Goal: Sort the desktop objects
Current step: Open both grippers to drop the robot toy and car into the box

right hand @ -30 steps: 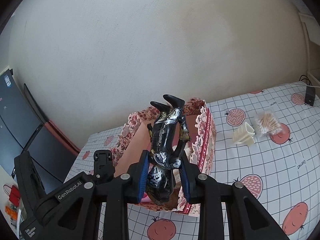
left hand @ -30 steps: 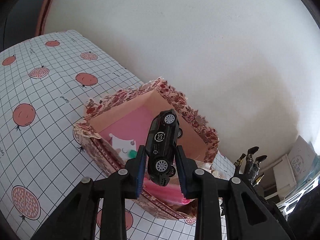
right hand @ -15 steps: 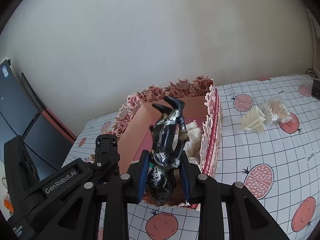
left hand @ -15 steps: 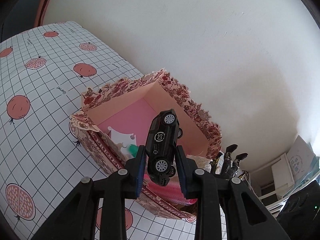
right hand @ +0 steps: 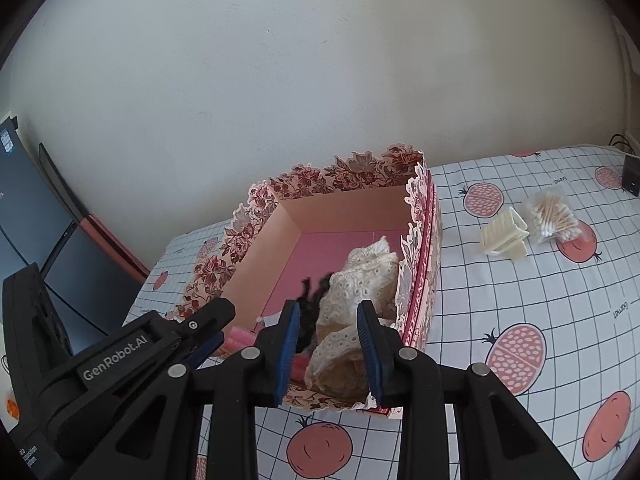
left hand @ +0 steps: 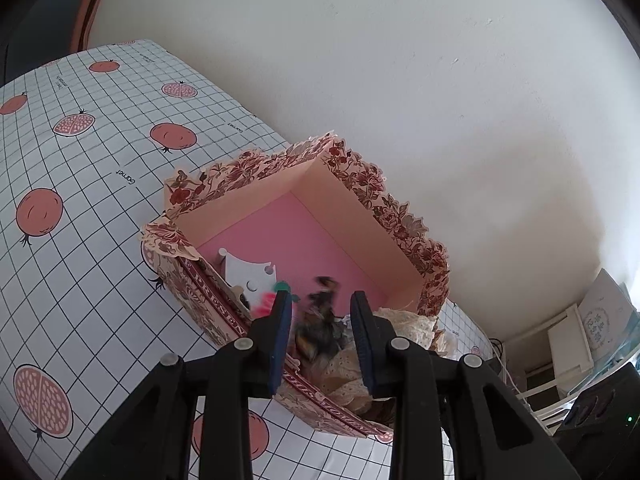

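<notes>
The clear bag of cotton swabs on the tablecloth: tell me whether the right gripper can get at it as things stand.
Probably yes. The clear bag of cotton swabs lies in the open on the checked tablecloth, with only the cream plastic piece beside it. The right gripper has open, empty jaws above the floral box.

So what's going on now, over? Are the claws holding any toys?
Both grippers, left and right, open, empty, above the box. Dark blurred toy inside, beside the lace. Comb and swabs on the table. Nothing blocking.
</notes>
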